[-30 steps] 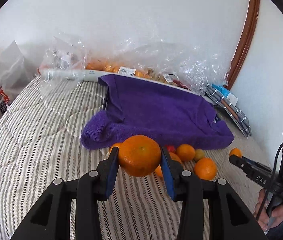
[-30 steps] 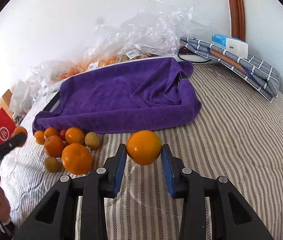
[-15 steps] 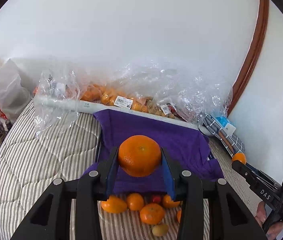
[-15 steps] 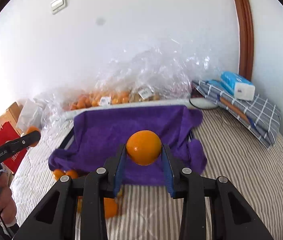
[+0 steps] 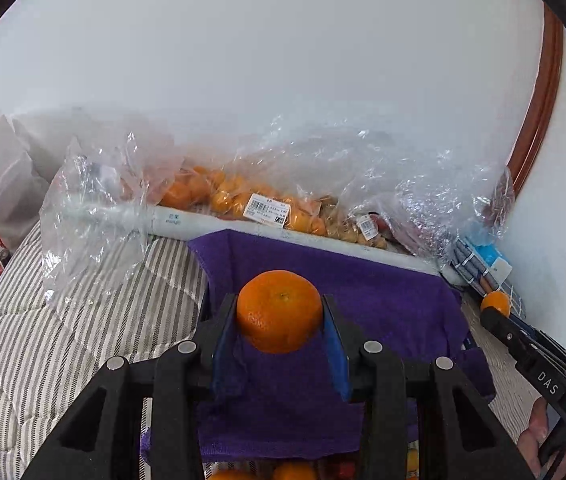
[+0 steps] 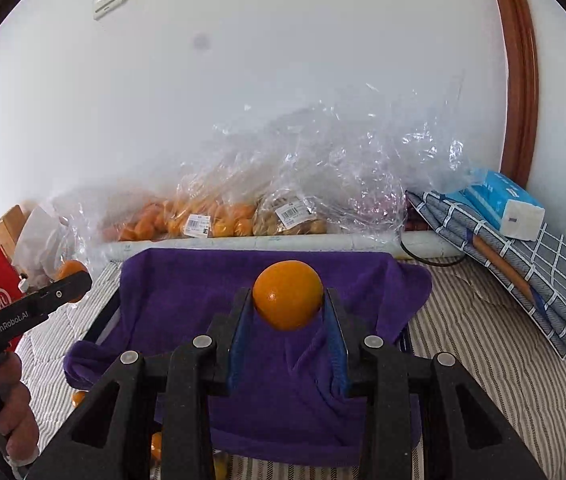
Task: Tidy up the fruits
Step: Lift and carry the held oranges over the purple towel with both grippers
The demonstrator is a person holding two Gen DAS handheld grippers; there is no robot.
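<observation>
Oranges sat clamped in both tools: the left hand-held gripper (image 5: pixel 280 334) gripped a flattish orange (image 5: pixel 279 310) between its blue pads, and the right hand-held gripper (image 6: pixel 287 336) gripped a rounder orange (image 6: pixel 287 294). Both hung above the purple towel (image 6: pixel 211 284) on the striped bed (image 6: pixel 495 344). Beyond the towel's far edge, bagged fruit (image 6: pixel 219 216) crowded the wall.

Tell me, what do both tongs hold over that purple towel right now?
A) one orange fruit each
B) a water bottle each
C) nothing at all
A: the left tongs clamp an orange and the right tongs clamp another orange, both above the purple towel.
</observation>
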